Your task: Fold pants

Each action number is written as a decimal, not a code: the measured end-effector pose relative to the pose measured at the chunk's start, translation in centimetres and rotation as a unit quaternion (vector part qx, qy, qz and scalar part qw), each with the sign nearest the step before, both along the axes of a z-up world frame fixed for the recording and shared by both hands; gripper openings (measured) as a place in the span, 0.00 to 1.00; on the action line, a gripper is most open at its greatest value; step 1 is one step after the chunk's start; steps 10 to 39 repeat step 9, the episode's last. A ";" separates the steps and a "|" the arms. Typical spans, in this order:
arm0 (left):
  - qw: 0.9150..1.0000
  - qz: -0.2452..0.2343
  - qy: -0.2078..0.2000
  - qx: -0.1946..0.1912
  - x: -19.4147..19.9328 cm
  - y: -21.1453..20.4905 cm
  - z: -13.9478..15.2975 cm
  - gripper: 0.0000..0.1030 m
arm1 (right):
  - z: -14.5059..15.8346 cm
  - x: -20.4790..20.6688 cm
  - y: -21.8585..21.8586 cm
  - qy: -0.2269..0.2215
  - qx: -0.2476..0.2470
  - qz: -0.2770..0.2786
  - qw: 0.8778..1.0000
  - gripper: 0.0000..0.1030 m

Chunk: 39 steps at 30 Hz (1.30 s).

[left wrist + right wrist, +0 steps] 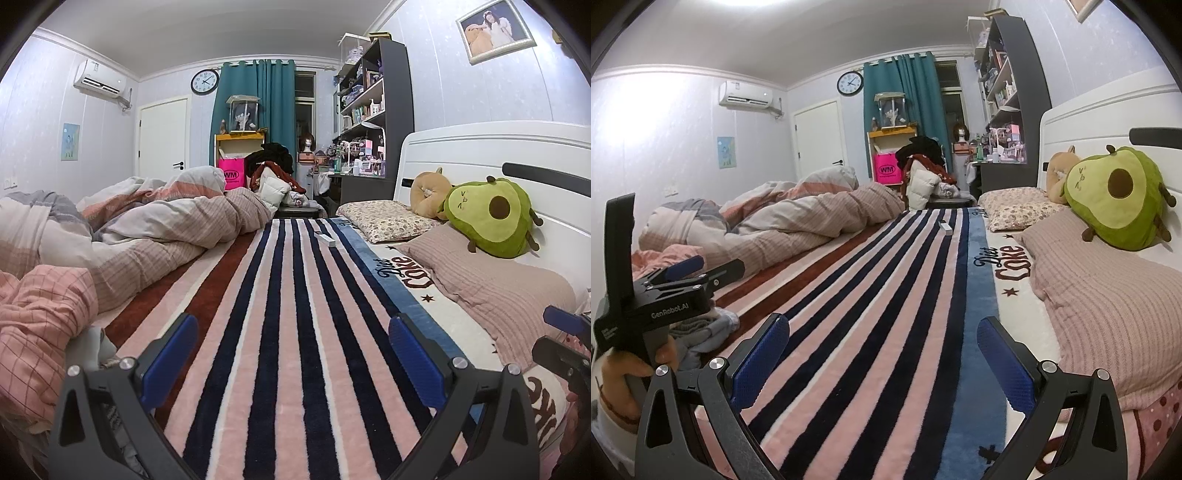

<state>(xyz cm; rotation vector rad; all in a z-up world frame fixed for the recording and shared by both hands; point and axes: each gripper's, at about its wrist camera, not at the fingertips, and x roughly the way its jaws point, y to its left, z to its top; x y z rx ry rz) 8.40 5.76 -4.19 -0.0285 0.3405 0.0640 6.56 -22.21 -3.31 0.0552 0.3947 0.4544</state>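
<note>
My left gripper (293, 354) is open and empty, held low over a striped blanket (288, 314) on the bed. My right gripper (882, 358) is also open and empty over the same blanket (871, 314). The left gripper shows in the right wrist view (701, 271) at the left, held by a hand, with its blue pads apart. A crumpled light grey-blue garment (705, 332) lies at the blanket's left edge, just under the left gripper; a bit of it shows in the left wrist view (98, 341). I cannot tell if it is the pants.
A bunched duvet (147, 229) and a pink checked cloth (40, 332) fill the left side of the bed. Pillows (491, 291) and an avocado plush (491, 218) lie along the headboard at right. A small white box (325, 238) sits far down the blanket.
</note>
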 end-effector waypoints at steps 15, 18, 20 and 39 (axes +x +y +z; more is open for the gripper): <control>1.000 0.001 -0.004 0.003 -0.1 -0.1 0.0 0.99 | 0.0 0.0 0.1 0.000 0.000 -0.001 1.000 0.99; 1.000 0.001 -0.004 0.003 -0.1 -0.1 0.0 0.99 | 0.0 0.0 0.1 0.000 0.000 -0.001 1.000 0.99; 1.000 0.001 -0.004 0.003 -0.1 -0.1 0.0 0.99 | 0.0 0.0 0.1 0.000 0.000 -0.001 1.000 0.99; 1.000 0.001 -0.004 0.003 -0.1 -0.1 0.0 0.99 | 0.0 0.0 0.1 0.000 0.000 -0.001 1.000 0.99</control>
